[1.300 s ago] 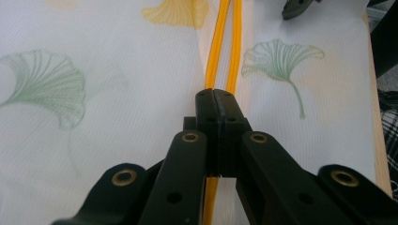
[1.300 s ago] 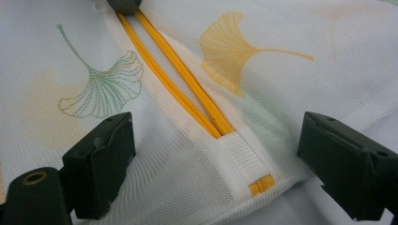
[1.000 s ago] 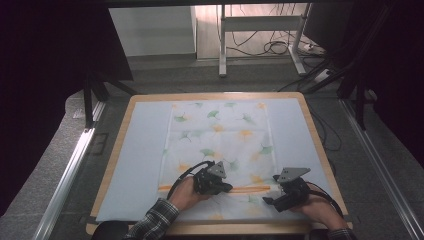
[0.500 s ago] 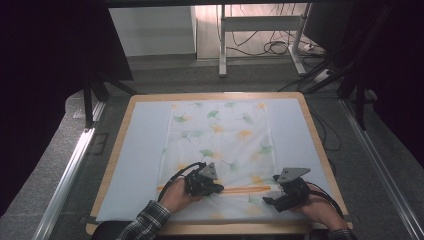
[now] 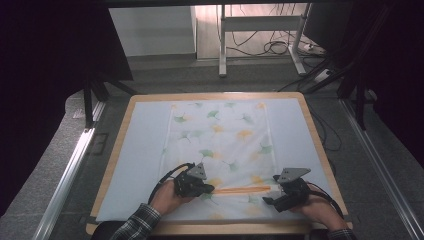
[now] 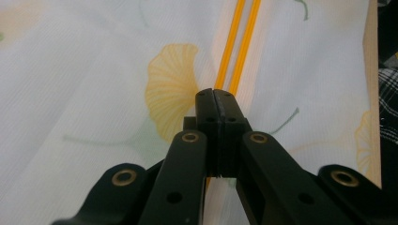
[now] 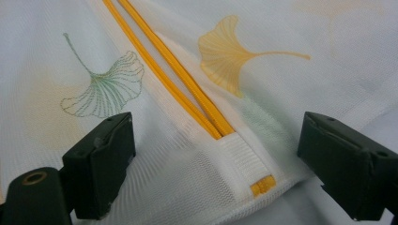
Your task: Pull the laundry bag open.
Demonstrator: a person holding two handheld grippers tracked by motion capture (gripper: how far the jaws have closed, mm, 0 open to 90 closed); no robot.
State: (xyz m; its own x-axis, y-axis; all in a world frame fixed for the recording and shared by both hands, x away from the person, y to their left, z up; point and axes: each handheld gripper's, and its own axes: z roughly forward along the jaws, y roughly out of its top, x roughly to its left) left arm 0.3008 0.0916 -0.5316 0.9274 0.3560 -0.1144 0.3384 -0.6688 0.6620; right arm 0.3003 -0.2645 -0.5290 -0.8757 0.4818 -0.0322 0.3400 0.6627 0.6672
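One mesh laundry bag (image 5: pixel 220 150) printed with ginkgo leaves lies flat on the white-covered table (image 5: pixel 135 150), its single orange zipper (image 5: pixel 242 189) running across the near end between two hand-held grippers. The left gripper (image 5: pixel 209 189), jaws closed tight on the zipper line and apparently pinching the slider, seems mid-way through working the zip along. The right gripper (image 5: pixel 270 200) rests with jaws spread wide astride the zipper's end tab (image 7: pixel 244 164), gripping nothing; the next pull calls for it to pin that end.

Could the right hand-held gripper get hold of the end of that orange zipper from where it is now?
Probably yes. The right hand-held gripper stands open with the orange zipper end lying between its jaws, and nothing covers it; only flat mesh fabric surrounds it.
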